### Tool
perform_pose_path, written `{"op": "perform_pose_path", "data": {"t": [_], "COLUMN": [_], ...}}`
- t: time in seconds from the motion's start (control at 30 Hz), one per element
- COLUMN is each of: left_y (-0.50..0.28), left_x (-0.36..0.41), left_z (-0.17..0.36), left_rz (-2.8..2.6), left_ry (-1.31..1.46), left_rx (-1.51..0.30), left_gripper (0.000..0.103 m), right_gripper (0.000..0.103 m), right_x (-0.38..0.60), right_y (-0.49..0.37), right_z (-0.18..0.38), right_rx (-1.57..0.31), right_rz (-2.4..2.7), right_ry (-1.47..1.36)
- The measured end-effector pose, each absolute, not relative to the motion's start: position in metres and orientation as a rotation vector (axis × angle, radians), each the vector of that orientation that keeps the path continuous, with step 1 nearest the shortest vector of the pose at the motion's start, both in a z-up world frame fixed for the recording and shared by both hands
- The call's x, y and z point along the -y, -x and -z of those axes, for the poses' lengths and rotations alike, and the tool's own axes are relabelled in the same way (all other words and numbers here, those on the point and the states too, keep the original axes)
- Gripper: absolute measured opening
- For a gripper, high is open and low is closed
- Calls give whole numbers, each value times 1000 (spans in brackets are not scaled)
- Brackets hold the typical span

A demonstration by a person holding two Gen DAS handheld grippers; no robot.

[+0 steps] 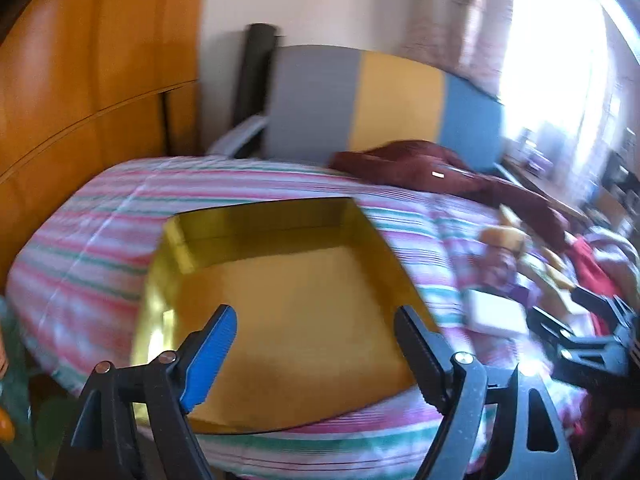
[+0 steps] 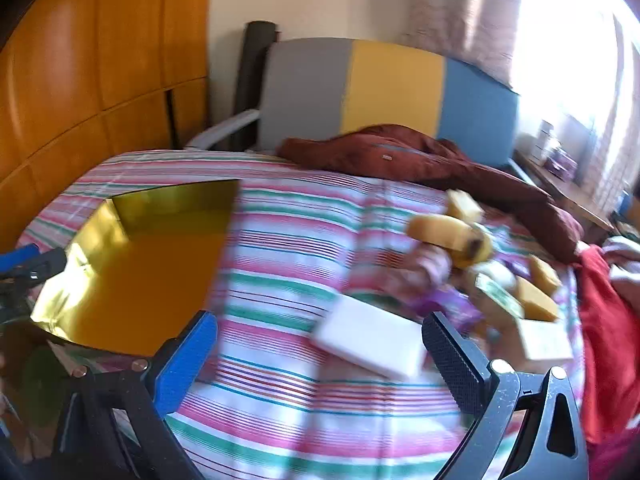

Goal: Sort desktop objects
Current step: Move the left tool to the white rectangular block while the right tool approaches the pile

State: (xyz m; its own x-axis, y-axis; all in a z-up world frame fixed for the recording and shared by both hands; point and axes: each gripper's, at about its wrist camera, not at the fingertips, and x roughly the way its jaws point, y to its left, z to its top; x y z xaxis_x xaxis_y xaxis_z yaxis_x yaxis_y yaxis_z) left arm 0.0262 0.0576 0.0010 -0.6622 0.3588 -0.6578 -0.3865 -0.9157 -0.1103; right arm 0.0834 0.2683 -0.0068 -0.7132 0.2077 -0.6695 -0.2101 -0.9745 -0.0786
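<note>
Sorting looks to be only starting, judging by the box (image 1: 296,312), which lies bare inside on the striped bedspread (image 2: 304,216) while every loose thing sits in a heap well to its right. Nearest that box, the left gripper (image 1: 316,336) hangs over its near edge, jaws spread wide with nothing between them, pointing along the yellow floor. To the right of the box, the right gripper (image 2: 320,348) hovers low over the bedspread, jaws likewise spread and holding nothing, with a white block (image 2: 370,340) lying just ahead between its fingertips. The next move probably calls for lowering onto that block, closing across its narrow sides, and carrying it left to the box. Farther right of the box lie a banana (image 2: 452,236), yellow sponges (image 2: 536,298) and something purple, blurred. Beyond the box, a brown jacket (image 2: 404,156) lies against the headboard (image 2: 392,88).
</note>
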Motion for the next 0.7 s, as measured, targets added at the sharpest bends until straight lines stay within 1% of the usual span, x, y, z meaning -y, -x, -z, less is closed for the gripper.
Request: {"op": "perform_pose_path", "data": {"t": [0.17, 0.27, 0.33, 0.5, 0.7], "left_y": [-39, -45, -50, -64, -66], "left_x": [-103, -136, -159, -217, -258], "left_z": [-10, -14, -15, -2, 21], "left_rz": [-2363, -2247, -2188, -2018, -1876], "left_ry": [926, 899, 869, 847, 851], "left_rx": [-98, -150, -223, -419, -622], "left_gripper": [85, 89, 89, 90, 90], "right_gripper": [103, 103, 103, 103, 103], "right_x": [-318, -349, -369, -420, -451], "right_y": [-112, -128, -139, -172, -186], "right_z": [3, 4, 7, 16, 25], "right_rx": [-59, -115, -171, -385, -444], "right_rz": [-2617, -2537, -2487, -2374, -2288], "right_ry": [1062, 1065, 1069, 1078, 1102]}}
